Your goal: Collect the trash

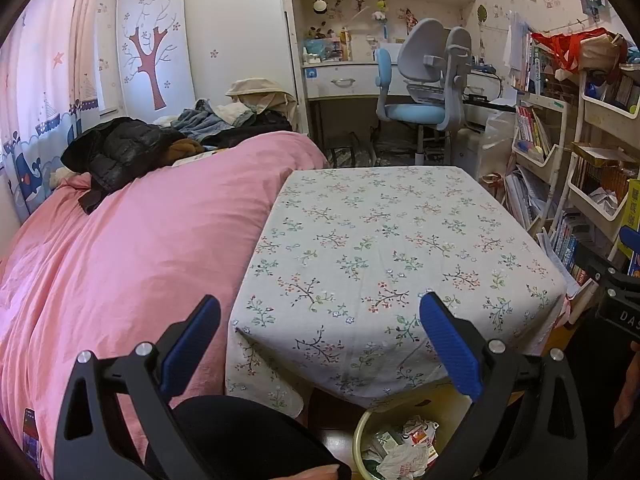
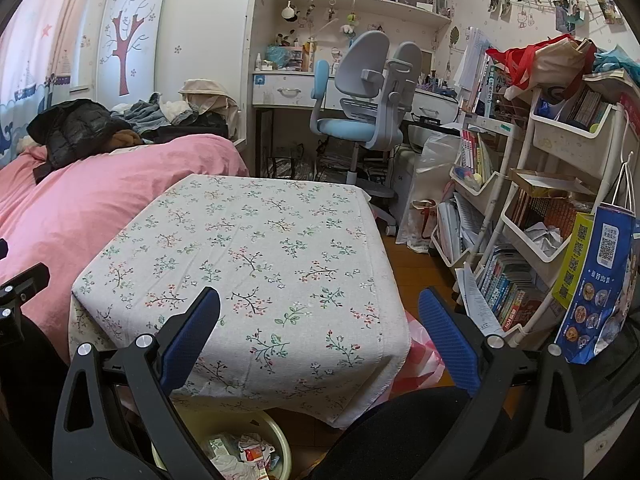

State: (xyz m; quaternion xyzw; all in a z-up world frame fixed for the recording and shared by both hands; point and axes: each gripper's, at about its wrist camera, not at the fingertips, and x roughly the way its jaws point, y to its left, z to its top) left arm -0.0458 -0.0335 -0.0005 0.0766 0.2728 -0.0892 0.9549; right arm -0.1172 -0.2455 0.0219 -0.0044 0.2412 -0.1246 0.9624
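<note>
— Nearest the lenses: left gripper (image 1: 320, 320) and right gripper (image 2: 319, 316), blue pads spread wide on both, nothing pinched. Why so high and idle?
— Probably held back over the lap, level with the near table edge, because no loose litter shows on the cloth to reach for.
— Biggest things first, then?
— Pink duvet (image 1: 140, 248) filling the left, pressed against the small table's side. Floral tablecloth (image 1: 380, 240) draped over that table, bare on top, hem hanging over the near edge.
— And the trash itself?
— Down in the yellow wastebasket (image 2: 285, 446), standing on the floor just under the table's near edge, between the knees; likely parked there for easy dropping. Crumpled wrappers and paper (image 1: 404, 448) heaped inside.
— Anything left to gather?
— Hard to tell; a pink striped plastic bag (image 2: 420, 356) lies on the floor beside the table's right corner, possibly next, possibly not rubbish.
</note>
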